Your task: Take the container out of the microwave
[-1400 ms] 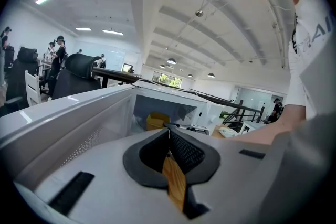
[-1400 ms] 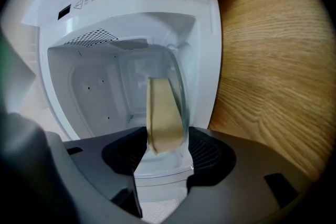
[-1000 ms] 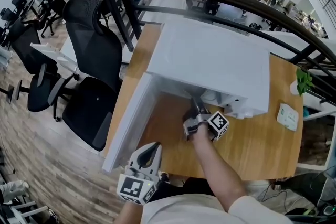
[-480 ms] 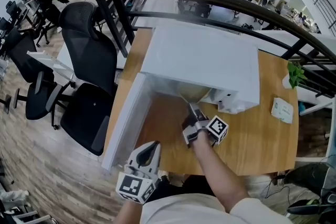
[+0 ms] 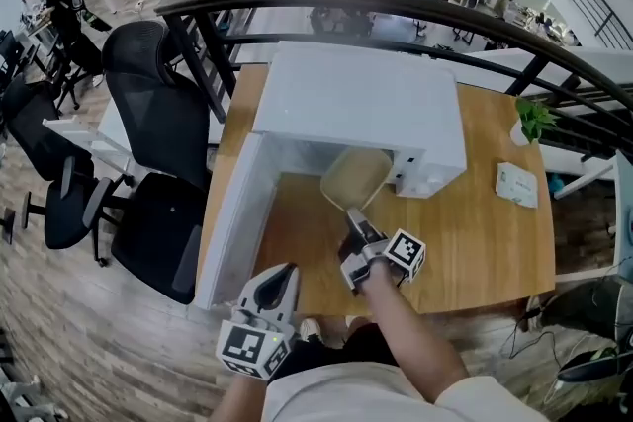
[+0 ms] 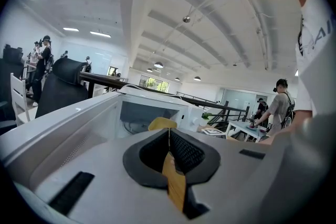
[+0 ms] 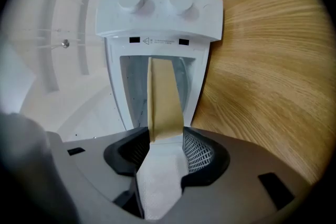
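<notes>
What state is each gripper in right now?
Left gripper: closed, holding nothing.
Right gripper: closed on the beige container.

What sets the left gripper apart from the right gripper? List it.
Grip: the right gripper is shut on the rim of the tan container; the left gripper is shut on nothing.
Place: the right gripper is out over the table before the microwave; the left gripper hangs back at the table's near edge.
Both carry a marker cube.
</notes>
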Action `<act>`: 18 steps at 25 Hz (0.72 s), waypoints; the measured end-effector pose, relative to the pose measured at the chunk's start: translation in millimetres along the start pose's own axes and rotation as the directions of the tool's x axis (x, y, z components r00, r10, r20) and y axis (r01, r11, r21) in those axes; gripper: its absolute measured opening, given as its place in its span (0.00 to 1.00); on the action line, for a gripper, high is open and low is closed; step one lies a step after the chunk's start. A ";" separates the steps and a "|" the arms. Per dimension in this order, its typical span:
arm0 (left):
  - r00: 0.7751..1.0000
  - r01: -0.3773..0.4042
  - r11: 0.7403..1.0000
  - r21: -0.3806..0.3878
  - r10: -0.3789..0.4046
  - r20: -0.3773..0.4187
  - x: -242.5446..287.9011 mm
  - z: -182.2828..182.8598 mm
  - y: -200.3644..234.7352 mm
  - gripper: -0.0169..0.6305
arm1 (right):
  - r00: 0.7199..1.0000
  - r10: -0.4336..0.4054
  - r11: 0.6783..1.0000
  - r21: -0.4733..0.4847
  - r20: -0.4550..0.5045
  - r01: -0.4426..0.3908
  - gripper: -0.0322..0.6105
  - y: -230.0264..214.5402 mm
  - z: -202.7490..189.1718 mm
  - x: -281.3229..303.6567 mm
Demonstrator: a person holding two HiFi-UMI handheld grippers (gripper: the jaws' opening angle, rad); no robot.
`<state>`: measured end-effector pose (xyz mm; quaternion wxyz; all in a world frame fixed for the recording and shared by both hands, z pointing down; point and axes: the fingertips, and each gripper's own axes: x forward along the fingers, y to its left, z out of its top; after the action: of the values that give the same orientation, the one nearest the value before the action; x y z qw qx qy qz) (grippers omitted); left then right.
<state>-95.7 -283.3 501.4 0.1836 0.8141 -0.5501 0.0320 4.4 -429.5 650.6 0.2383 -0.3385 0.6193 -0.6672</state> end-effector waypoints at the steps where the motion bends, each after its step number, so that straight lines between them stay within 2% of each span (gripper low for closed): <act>1: 1.000 0.009 1.000 0.003 -0.009 0.001 -4.6 -0.4 -2.8 0.08 | 1.000 0.001 1.000 0.005 0.006 -0.001 0.37 -1.2 -3.9 -8.1; 9: 0.996 0.094 0.995 0.034 -0.094 -0.001 -41.6 -10.1 -23.4 0.08 | 0.998 -0.029 1.000 0.006 0.064 0.028 0.37 -17.9 -29.7 -68.1; 18: 0.986 0.165 0.986 0.032 -0.164 -0.018 -65.7 -27.3 -43.0 0.08 | 0.977 -0.192 0.980 0.077 0.089 0.185 0.37 -80.5 -39.7 -130.7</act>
<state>-78.4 -202.0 498.8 0.1760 0.8594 -0.4791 0.0321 68.9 -297.1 709.5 0.2150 -0.4191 0.5488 -0.6906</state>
